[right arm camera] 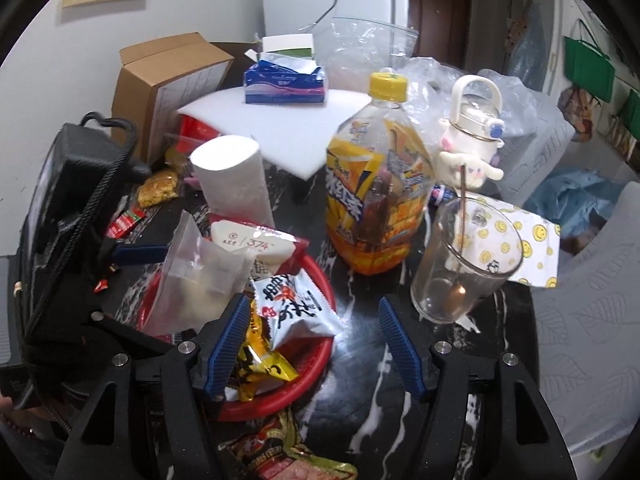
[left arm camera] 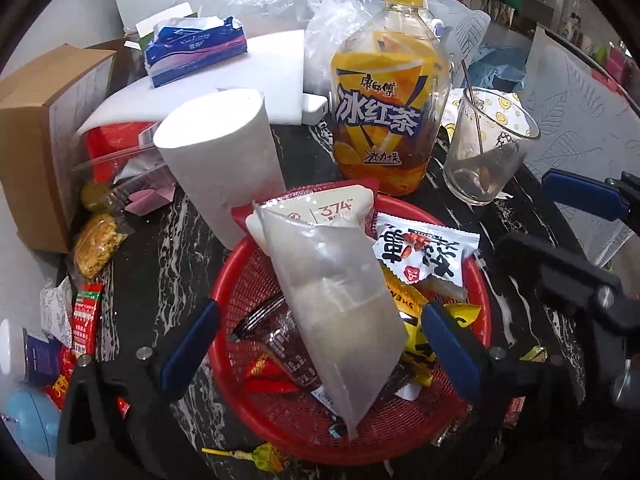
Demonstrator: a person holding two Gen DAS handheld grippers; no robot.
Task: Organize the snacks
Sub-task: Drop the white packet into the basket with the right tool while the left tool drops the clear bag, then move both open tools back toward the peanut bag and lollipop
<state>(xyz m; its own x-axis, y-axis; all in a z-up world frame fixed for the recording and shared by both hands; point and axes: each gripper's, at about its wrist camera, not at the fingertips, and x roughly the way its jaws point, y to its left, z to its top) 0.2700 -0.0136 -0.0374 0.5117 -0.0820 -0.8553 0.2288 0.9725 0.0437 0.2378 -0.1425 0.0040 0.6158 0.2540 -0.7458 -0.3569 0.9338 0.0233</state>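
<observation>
1. Red mesh basket (left arm camera: pixel 240 292), on the dark marbled tabletop (left arm camera: pixel 160 272) between the paper roll (left arm camera: pixel 220 152) and the drinking glass (left arm camera: pixel 486 144). It already holds several packets; the sorting looks partly done.
2. Clear zip bag (left arm camera: pixel 340 300), with pale contents settled low, stands tilted in the basket and leans on a white pouch marked 374 (left arm camera: pixel 340 210). Judged light, soft and slippery; best taken at the flat upper film or the sealed edge, not across the bulging fill.
3. White peanut packet (left arm camera: pixel 428 252), on the basket's right rim. Crinkly, light, probably crushable; a corner pinch should do.
4. Left gripper (left arm camera: pixel 320 348): jaws spread wide either side of the zip bag, pads not touching it, nothing held.
5. Right gripper (right arm camera: pixel 316 344): jaws parted, empty; left pad just beside the yellow wrapper (right arm camera: pixel 260 364), right pad over bare tabletop.
6. Loose snacks outside the basket: a yellow crumb bar (left arm camera: pixel 96 244) and a red sachet (left arm camera: pixel 86 320) at left, a lollipop (left arm camera: pixel 256 456) by the near rim.
7. Left wrist view only: the lollipop and the dark wrapper (left arm camera: pixel 288 344) under the zip bag.
8. Right wrist view only: a red-gold foil packet (right arm camera: pixel 280 452) below the jaws, and a white bunny-charm bottle (right arm camera: pixel 472 132) behind the iced-tea bottle (right arm camera: pixel 376 184).
</observation>
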